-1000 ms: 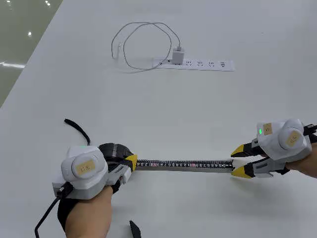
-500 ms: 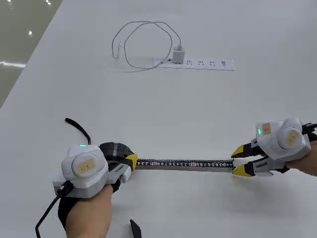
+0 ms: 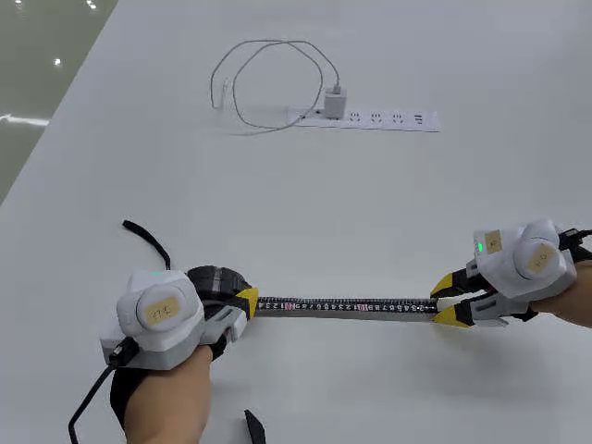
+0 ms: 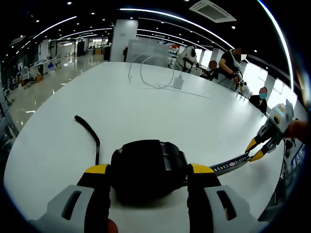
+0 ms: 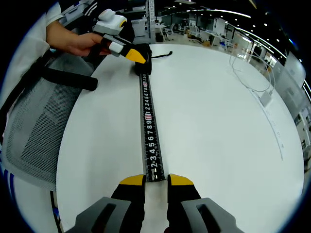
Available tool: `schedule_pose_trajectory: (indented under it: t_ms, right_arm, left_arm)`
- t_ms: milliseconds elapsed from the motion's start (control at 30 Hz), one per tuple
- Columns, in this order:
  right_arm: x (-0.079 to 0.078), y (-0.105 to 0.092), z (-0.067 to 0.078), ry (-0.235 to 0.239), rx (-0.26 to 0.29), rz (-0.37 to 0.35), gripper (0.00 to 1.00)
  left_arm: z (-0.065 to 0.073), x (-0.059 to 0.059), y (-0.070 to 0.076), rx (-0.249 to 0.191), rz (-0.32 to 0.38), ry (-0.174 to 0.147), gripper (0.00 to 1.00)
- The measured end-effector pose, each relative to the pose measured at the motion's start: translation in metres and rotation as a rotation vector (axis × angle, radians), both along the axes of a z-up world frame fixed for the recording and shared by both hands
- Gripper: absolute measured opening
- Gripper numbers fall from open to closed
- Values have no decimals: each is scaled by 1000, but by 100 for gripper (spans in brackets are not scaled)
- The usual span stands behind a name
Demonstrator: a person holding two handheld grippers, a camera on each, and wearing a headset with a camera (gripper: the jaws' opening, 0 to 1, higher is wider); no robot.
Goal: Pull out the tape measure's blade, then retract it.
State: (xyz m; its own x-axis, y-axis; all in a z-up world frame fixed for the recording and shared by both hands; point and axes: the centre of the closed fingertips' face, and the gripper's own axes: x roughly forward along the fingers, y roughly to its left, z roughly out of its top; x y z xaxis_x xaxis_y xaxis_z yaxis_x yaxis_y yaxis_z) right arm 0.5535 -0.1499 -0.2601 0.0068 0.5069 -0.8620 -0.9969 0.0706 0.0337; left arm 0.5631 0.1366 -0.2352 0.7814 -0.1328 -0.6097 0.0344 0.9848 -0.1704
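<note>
While you hold the tape stretched like this, the white workbench (image 3: 370, 203) takes up nearly the whole head view. A white power strip (image 3: 375, 119) lies at its upper middle, with a charger (image 3: 334, 100) plugged in and a looped white cable (image 3: 268, 83) trailing to the left. None of that is near your work.

Across the lower part of the frame, the tape measure's blade (image 3: 347, 306) runs flat along the surface from lower left to lower right, numbers facing up. At its left end sits the black tape measure case (image 3: 217, 280). The jaws of your left gripper (image 4: 149, 171) are pressed against the two sides of the case, clamping it down on the bench. At the right end, your right gripper (image 3: 447, 302) has its yellow-tipped jaws drawn in around the blade's tip and appears to be pinching it. A thin black wrist strap (image 3: 146, 239) curls away from the case toward the left.

By my reading, the pull-out step is done or nearly so, since a good length of blade is showing. Next comes the retraction. Keep the case clamped and walk your right gripper back toward it along the blade's own line, letting the spring take up the tape. Don't let go early, or the blade could whip back or kink.
</note>
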Motion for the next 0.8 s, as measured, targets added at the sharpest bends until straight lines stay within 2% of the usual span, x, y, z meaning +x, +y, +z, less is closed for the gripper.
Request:
schedule_pose_trajectory:
  t_ms: [233, 800]
  right_arm:
    - [1, -2, -6, -7, -21, 18, 11]
    - [3, -3, -7, -36, -32, 28, 11]
  left_arm:
    - [-1, 0, 0, -1, 2, 3, 61]
    - [-2, 0, 0, 9, -13, 15, 60]
